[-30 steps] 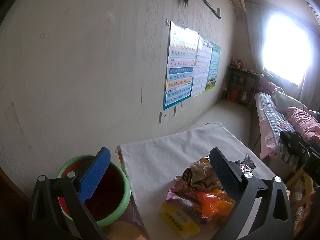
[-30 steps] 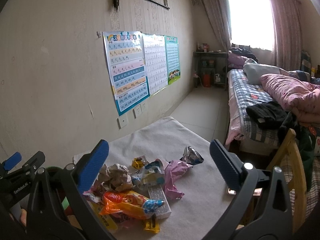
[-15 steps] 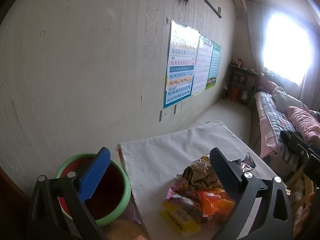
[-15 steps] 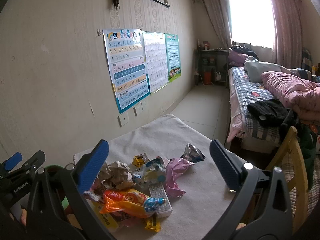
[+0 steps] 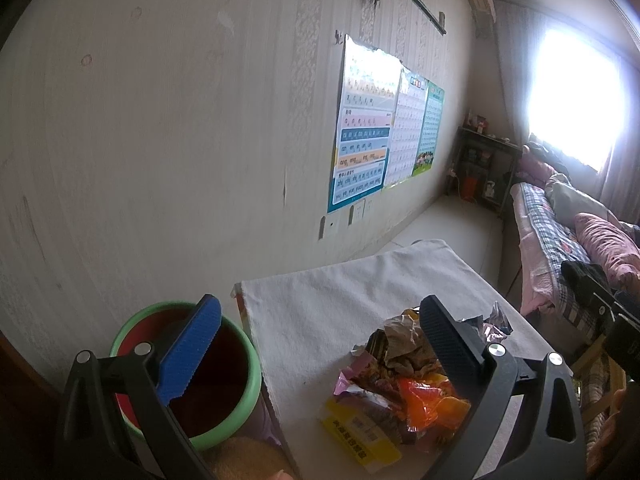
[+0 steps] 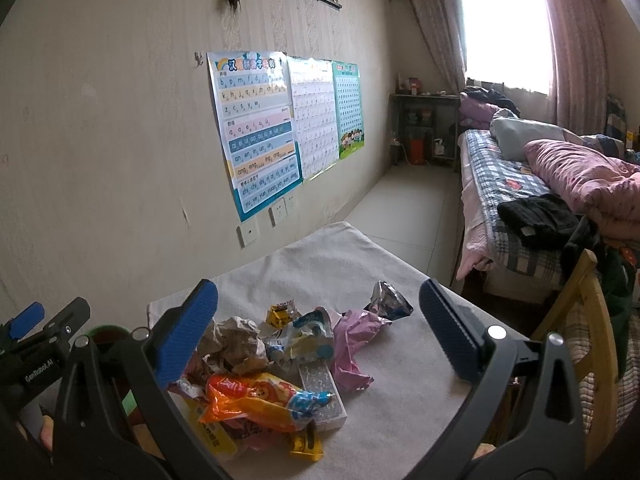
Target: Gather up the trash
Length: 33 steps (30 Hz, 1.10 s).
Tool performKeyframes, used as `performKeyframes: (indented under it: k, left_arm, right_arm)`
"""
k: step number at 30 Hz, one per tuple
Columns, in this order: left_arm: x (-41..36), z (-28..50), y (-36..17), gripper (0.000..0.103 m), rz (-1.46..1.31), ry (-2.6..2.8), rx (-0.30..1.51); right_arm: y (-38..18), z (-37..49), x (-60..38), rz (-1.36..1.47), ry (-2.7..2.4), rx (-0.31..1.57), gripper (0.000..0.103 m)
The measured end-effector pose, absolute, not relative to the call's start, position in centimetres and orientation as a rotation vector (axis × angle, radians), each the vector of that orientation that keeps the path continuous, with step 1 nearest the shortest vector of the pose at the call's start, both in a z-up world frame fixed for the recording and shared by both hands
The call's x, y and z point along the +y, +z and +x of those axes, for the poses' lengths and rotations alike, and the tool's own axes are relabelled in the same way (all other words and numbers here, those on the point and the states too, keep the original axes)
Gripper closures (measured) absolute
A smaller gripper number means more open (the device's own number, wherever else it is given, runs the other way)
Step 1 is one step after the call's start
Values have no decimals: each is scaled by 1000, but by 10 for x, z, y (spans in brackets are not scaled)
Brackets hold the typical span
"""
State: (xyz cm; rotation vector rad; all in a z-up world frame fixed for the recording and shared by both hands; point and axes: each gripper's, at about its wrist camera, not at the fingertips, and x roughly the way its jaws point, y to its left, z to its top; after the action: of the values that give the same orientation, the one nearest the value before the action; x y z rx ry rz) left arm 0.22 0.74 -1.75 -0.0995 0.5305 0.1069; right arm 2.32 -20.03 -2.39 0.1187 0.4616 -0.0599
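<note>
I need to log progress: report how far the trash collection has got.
Nothing looks collected yet. The wrappers lie heaped on the white cloth, and what shows of the green-rimmed bin inside looks empty. In hand: nothing; the left gripper and right gripper are both open above the table. Left: every piece, starting perhaps with the orange bag.

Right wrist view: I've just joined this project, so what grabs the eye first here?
A heap of crumpled wrappers on the white-covered table, topped by an orange snack bag. Both grippers, left and right, are open and empty. A green-rimmed bin stands left of the table.
</note>
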Motion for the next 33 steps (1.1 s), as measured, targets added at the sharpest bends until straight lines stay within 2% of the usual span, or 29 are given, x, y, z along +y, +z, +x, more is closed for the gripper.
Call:
performKeyframes:
  k: [22, 28, 33]
  left_arm:
    - [12, 5, -23, 8, -115, 92, 552]
    - [4, 10, -40, 8, -24, 132, 589]
    - [-5, 17, -65, 8, 8, 58, 694]
  right_arm:
    - [-34, 26, -201, 122, -54, 481, 3]
    - [-47, 32, -206, 114, -50, 536, 3]
    - [-74, 37, -215, 123, -17, 629, 3]
